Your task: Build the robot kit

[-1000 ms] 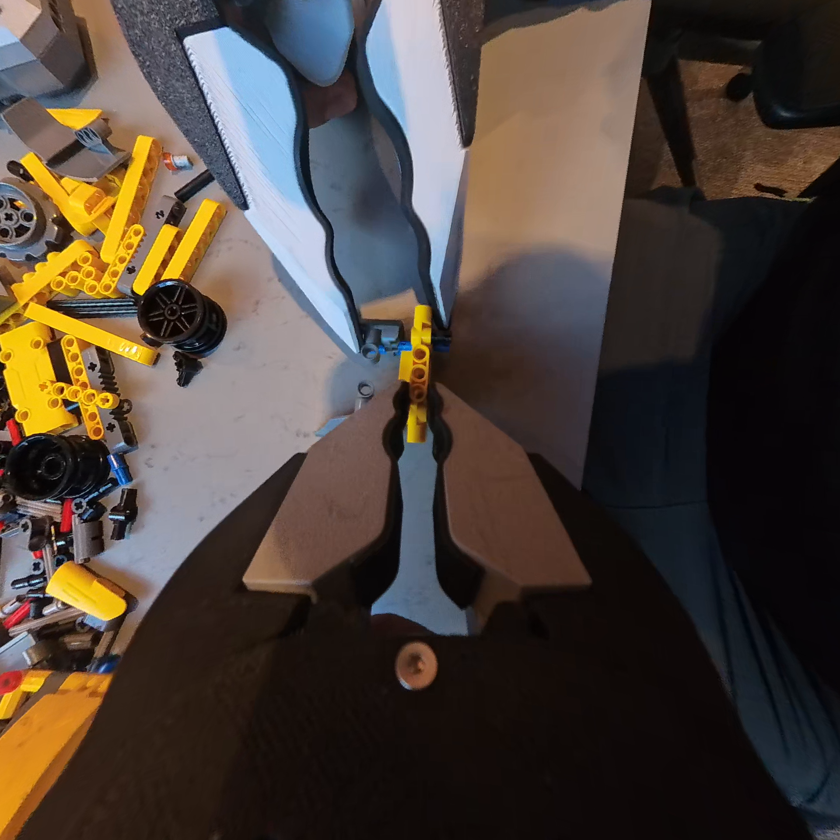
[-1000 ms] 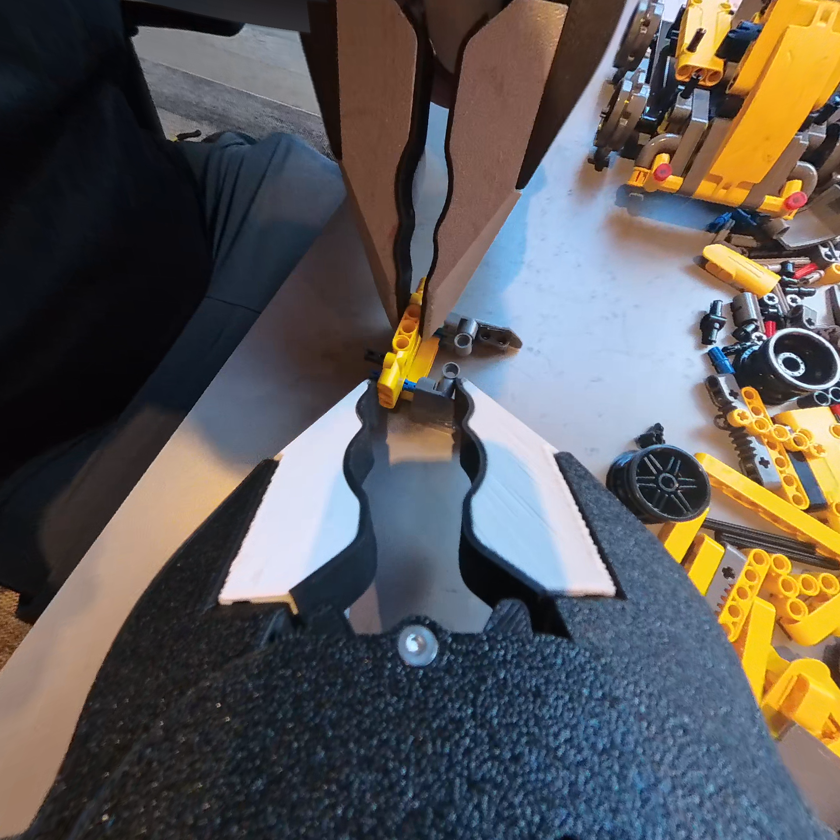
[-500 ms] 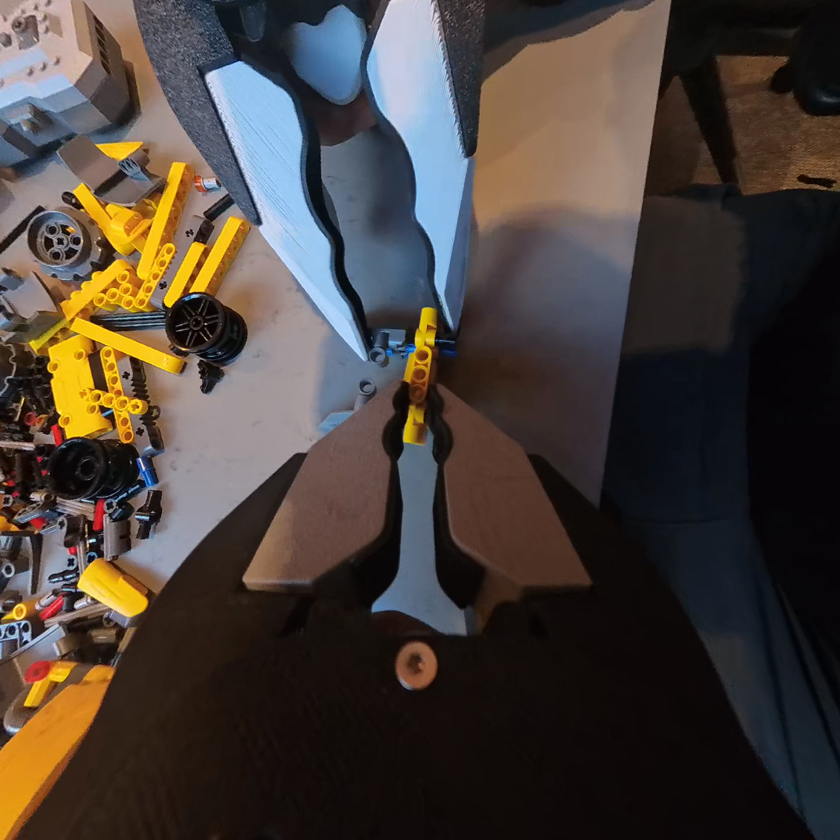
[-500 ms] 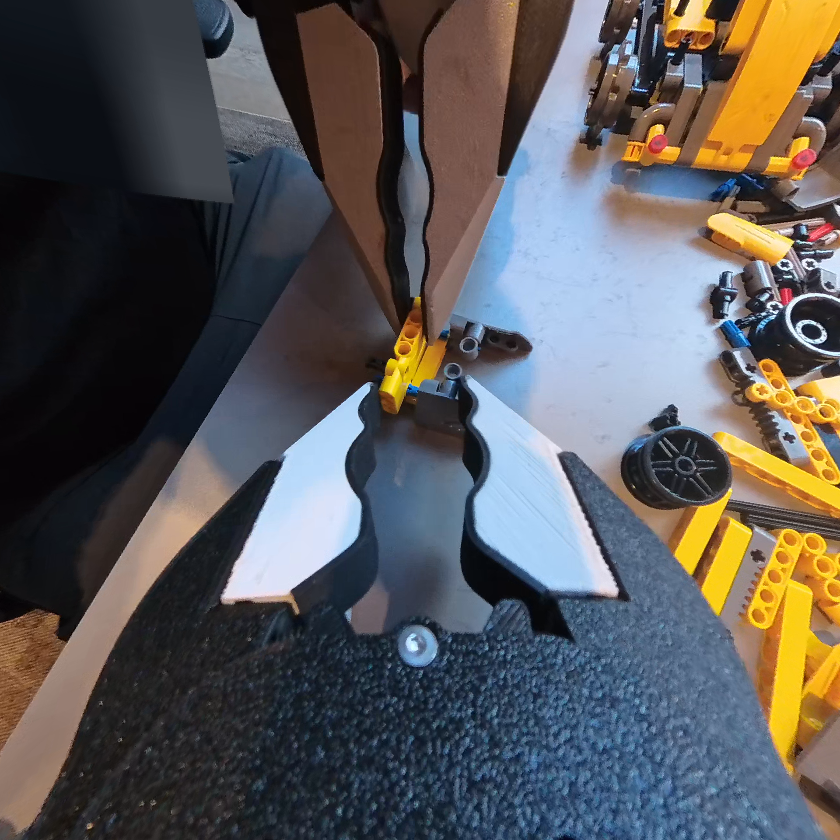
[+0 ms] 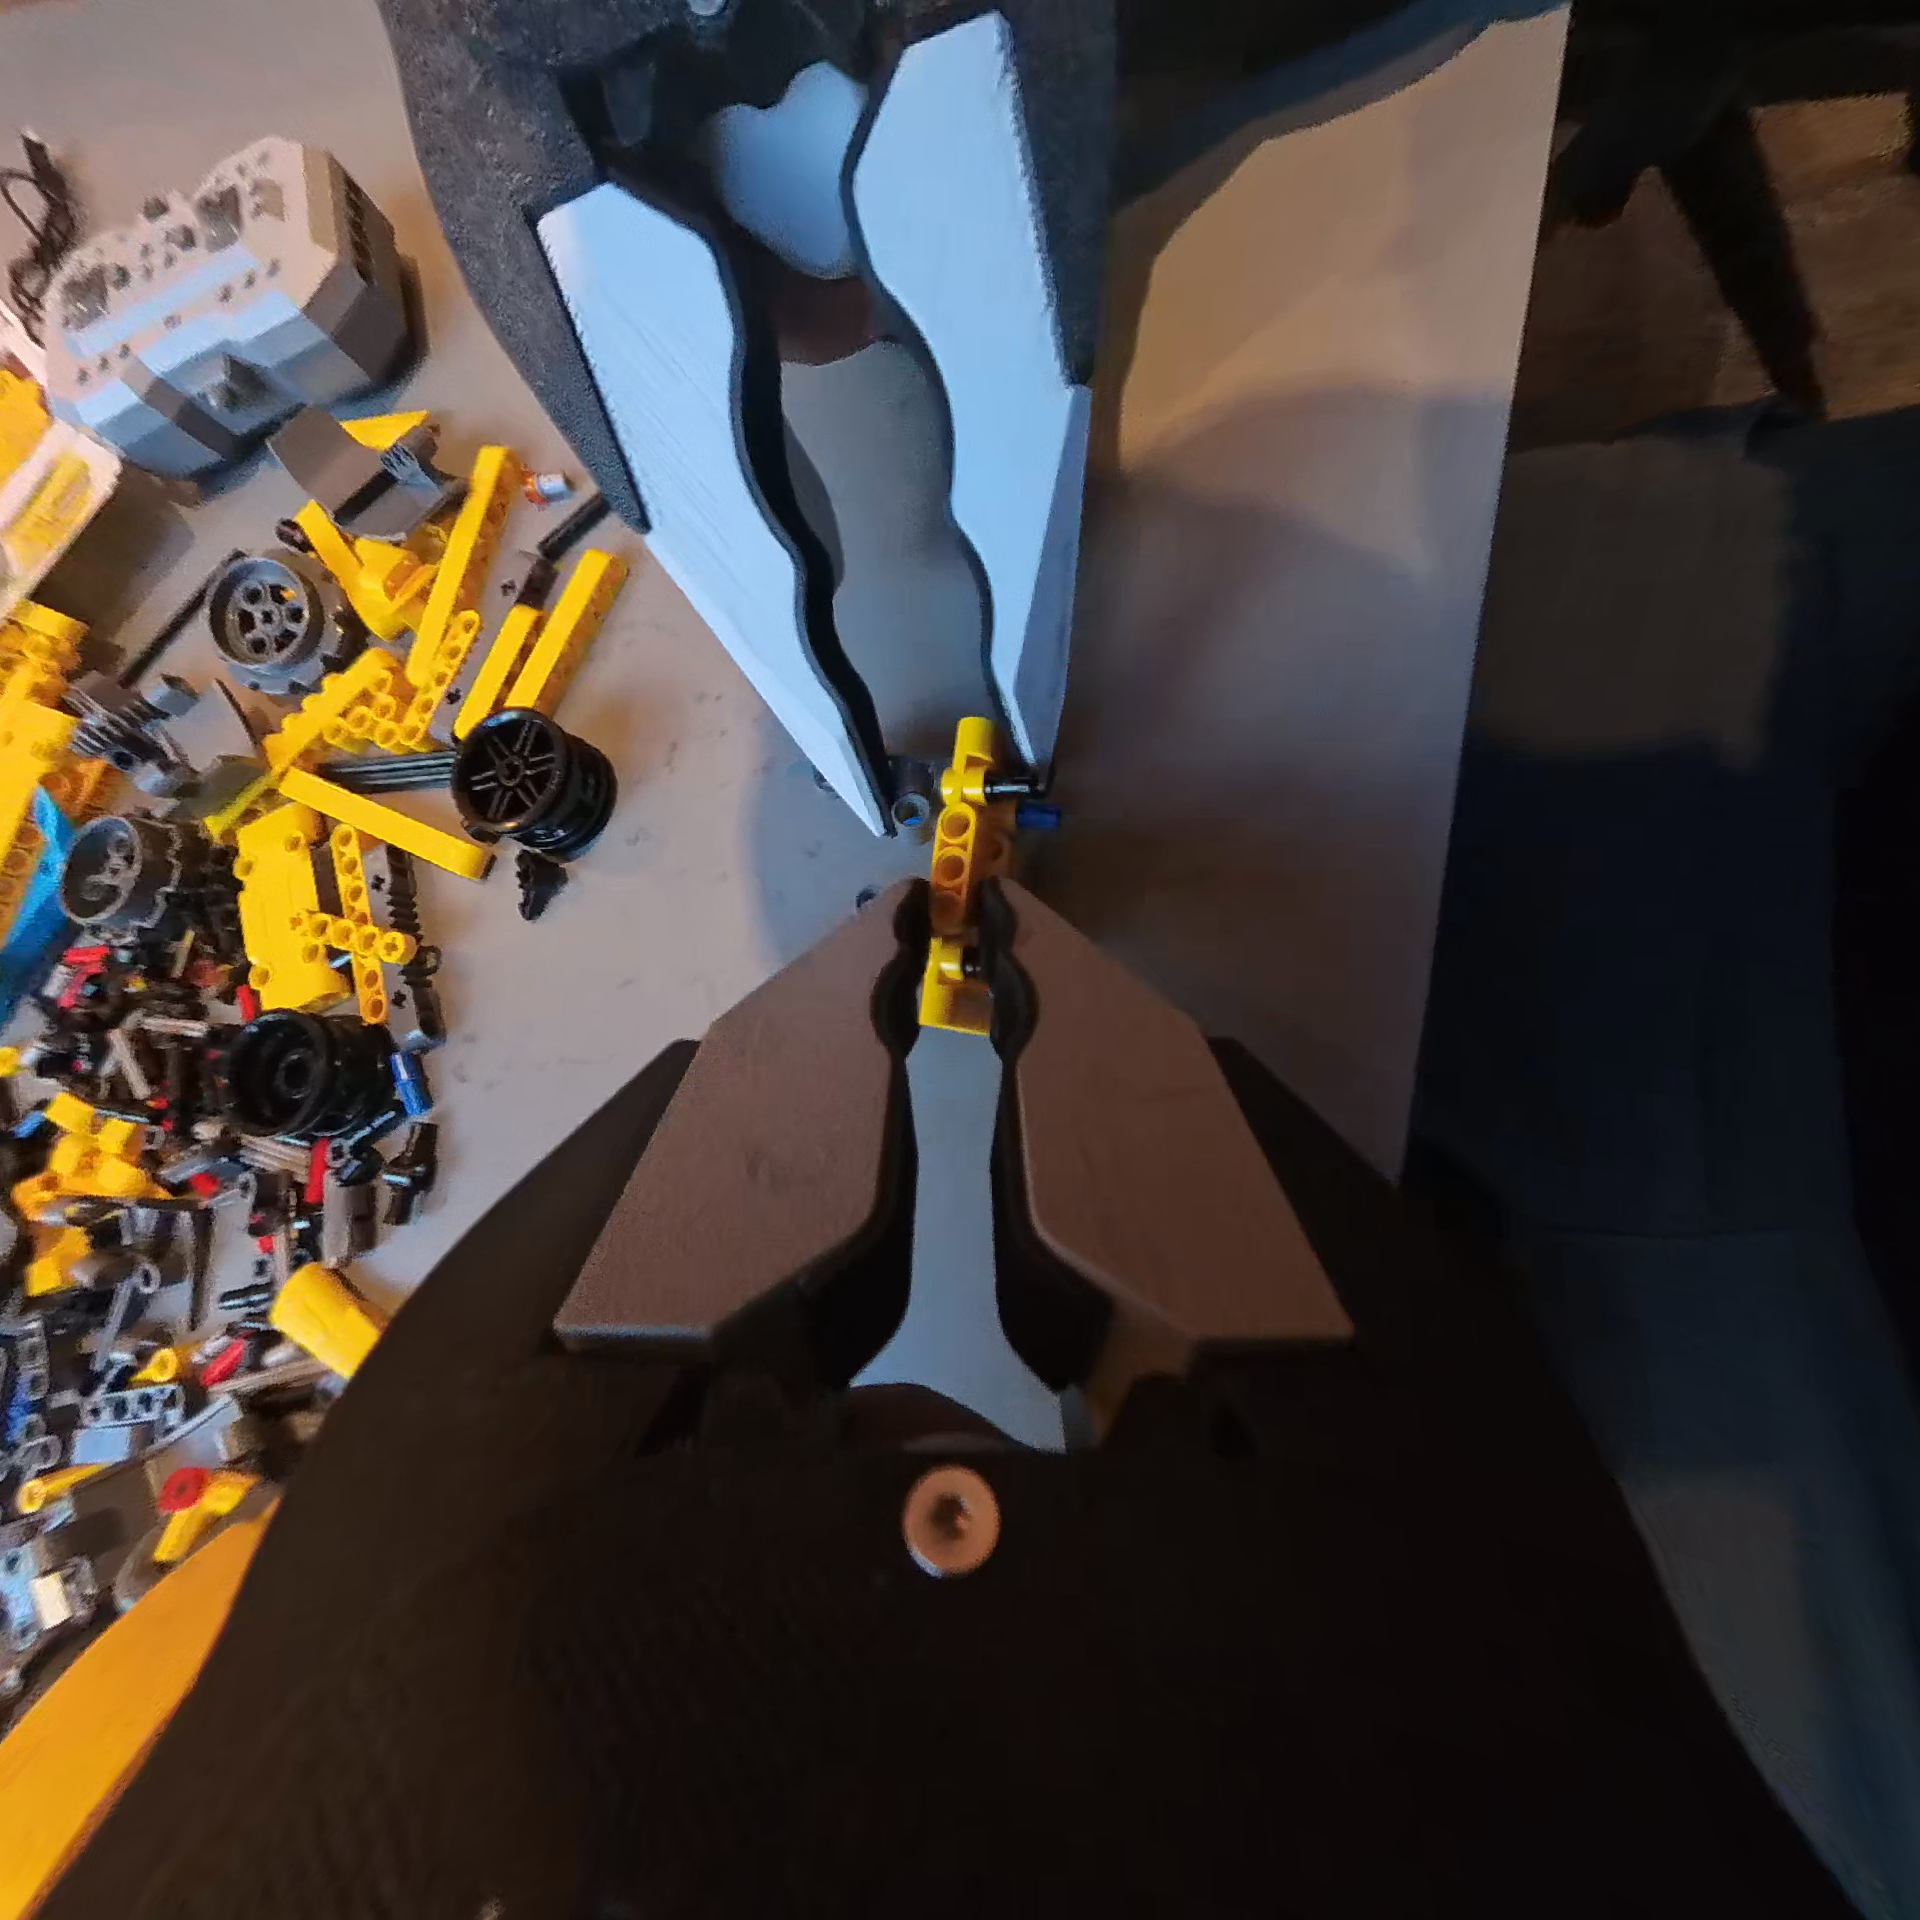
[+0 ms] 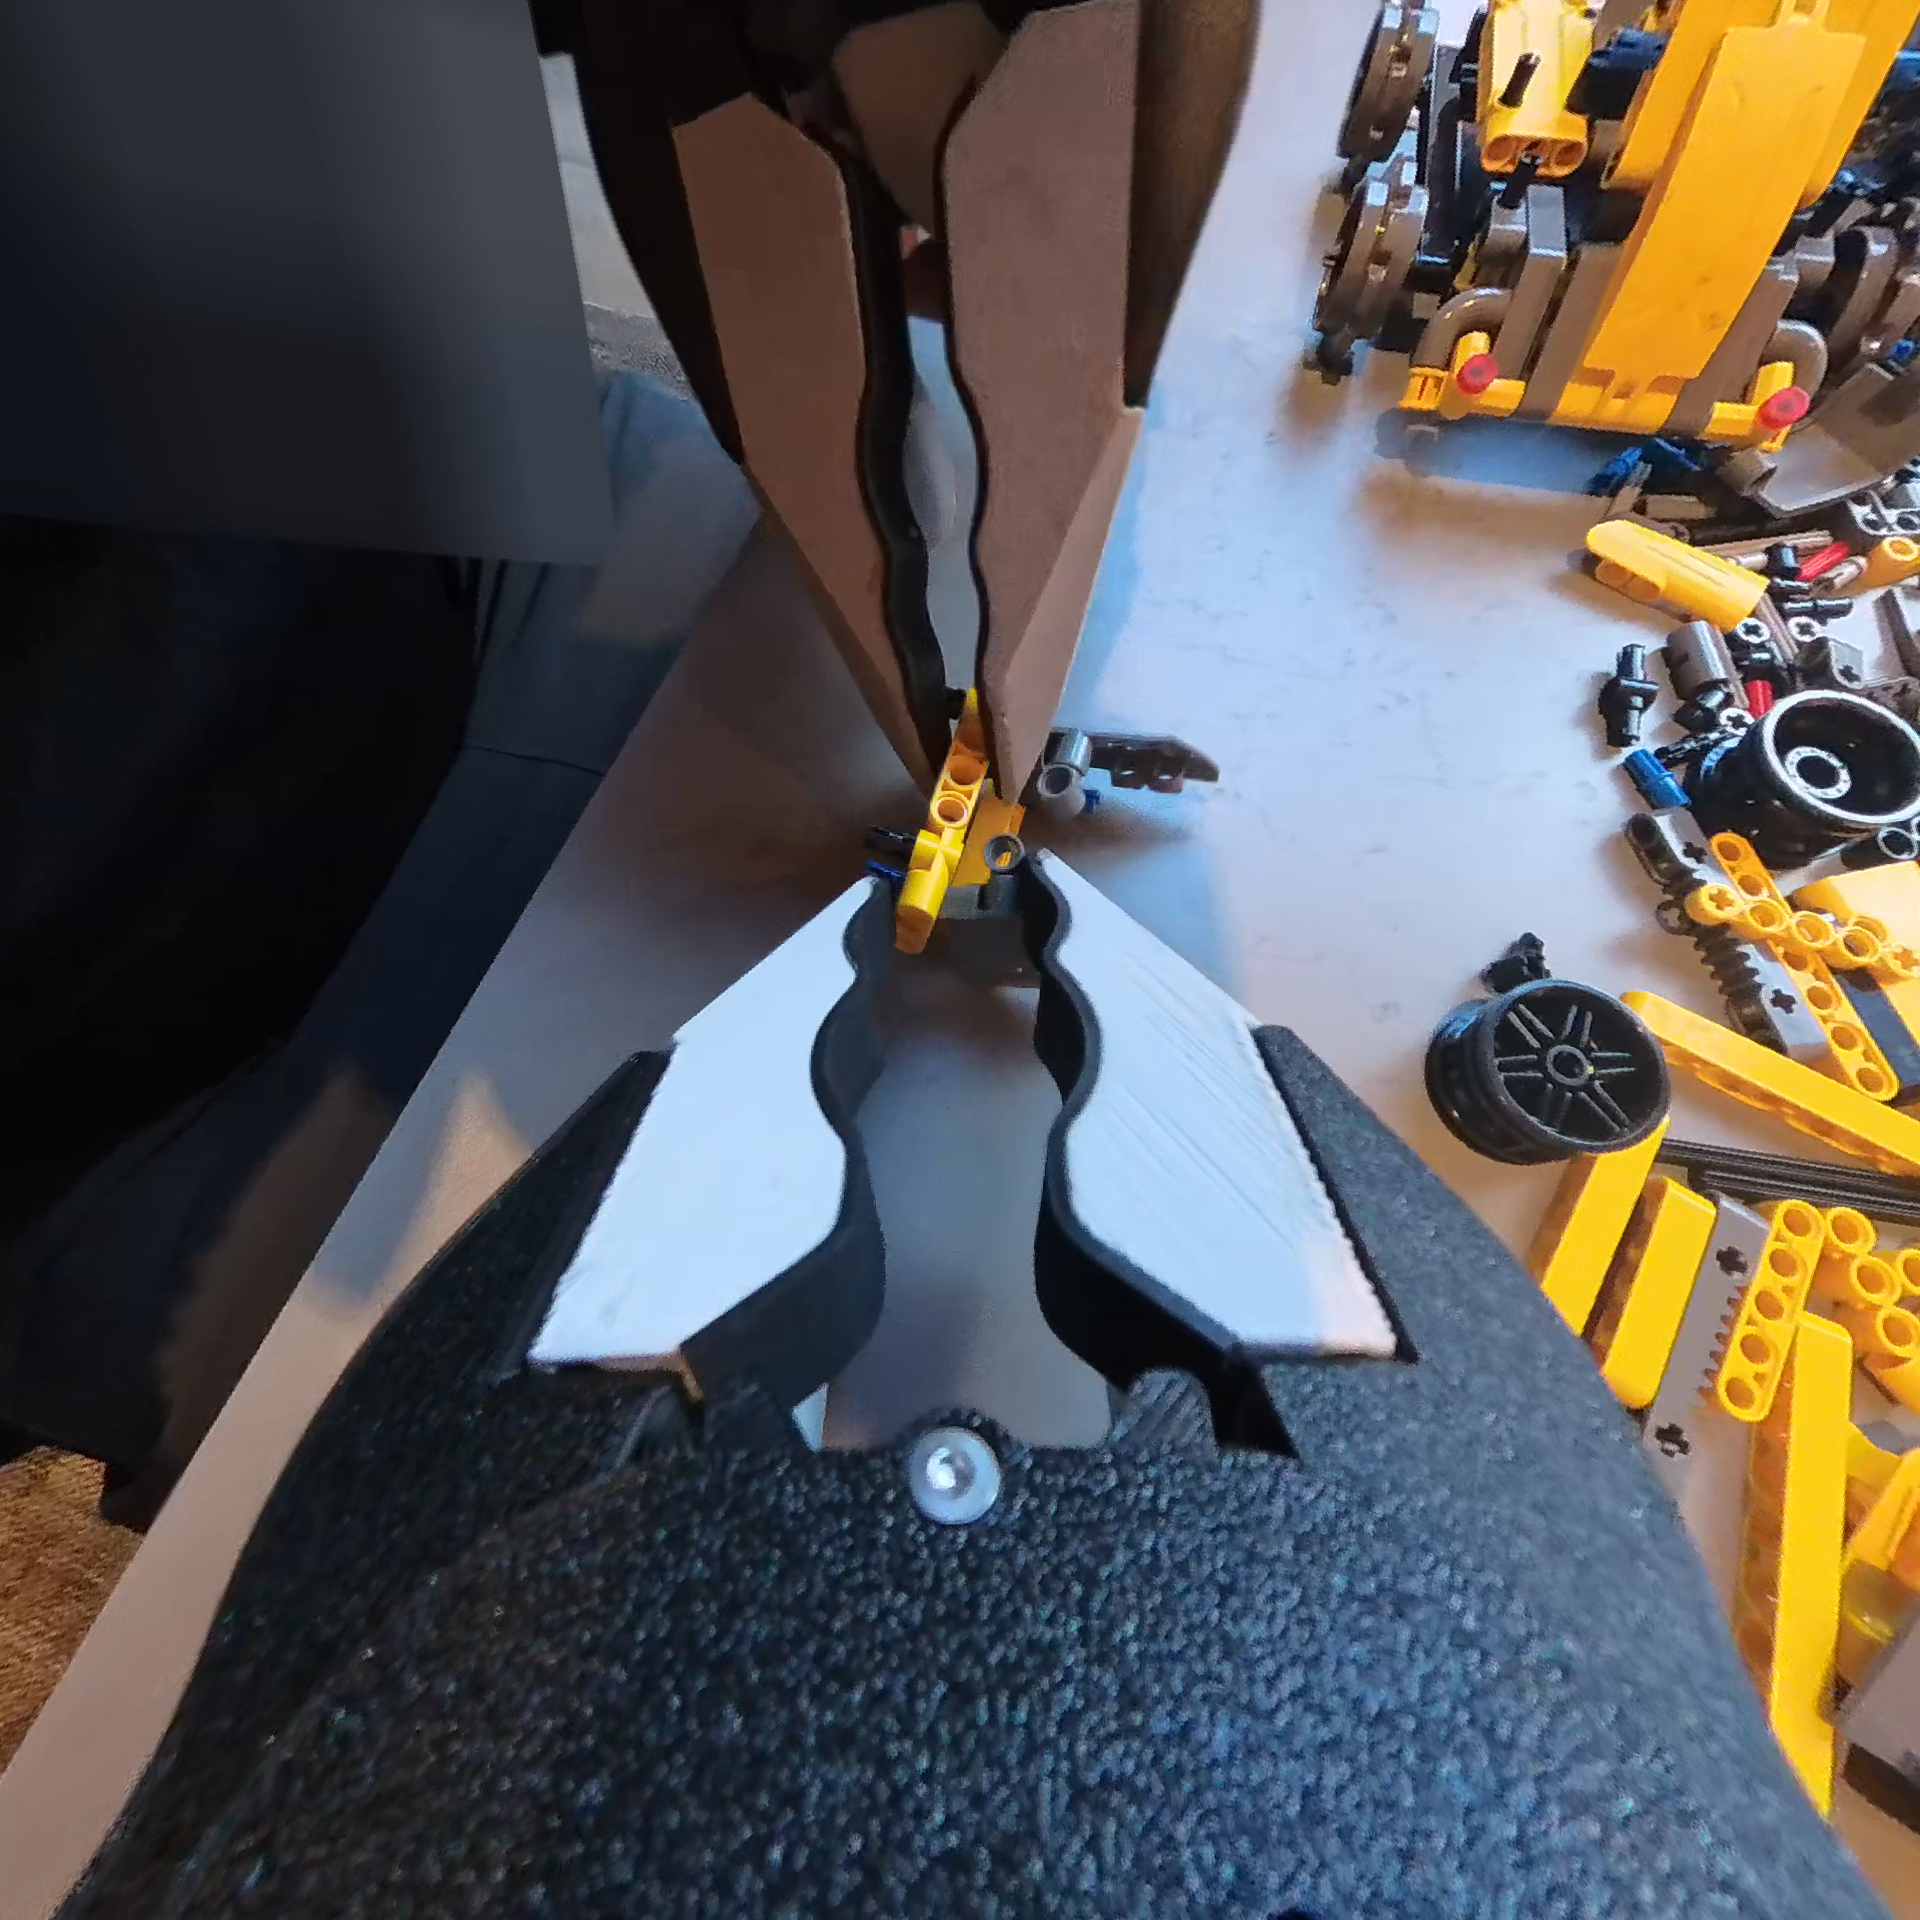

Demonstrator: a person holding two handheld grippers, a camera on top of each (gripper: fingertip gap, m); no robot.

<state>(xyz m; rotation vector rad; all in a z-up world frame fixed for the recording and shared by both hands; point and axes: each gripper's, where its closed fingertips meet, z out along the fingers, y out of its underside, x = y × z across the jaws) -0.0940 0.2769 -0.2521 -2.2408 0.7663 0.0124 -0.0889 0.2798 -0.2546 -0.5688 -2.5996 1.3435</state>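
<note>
Left claw pinches the yellow beam, pointing lengthwise into the spread right claw.

Yellow model cut off, top edge

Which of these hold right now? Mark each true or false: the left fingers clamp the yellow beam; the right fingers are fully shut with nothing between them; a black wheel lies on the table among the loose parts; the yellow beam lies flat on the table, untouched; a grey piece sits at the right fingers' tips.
1. The left gripper clamps the yellow beam. True.
2. The right gripper is fully shut on nothing. False: its fingers stand apart around the beam's end.
3. A black wheel lies on the table. True.
4. The beam lies flat, untouched. False: it is held between the two grippers.
5. A grey piece sits at the right fingertips. True.
</note>
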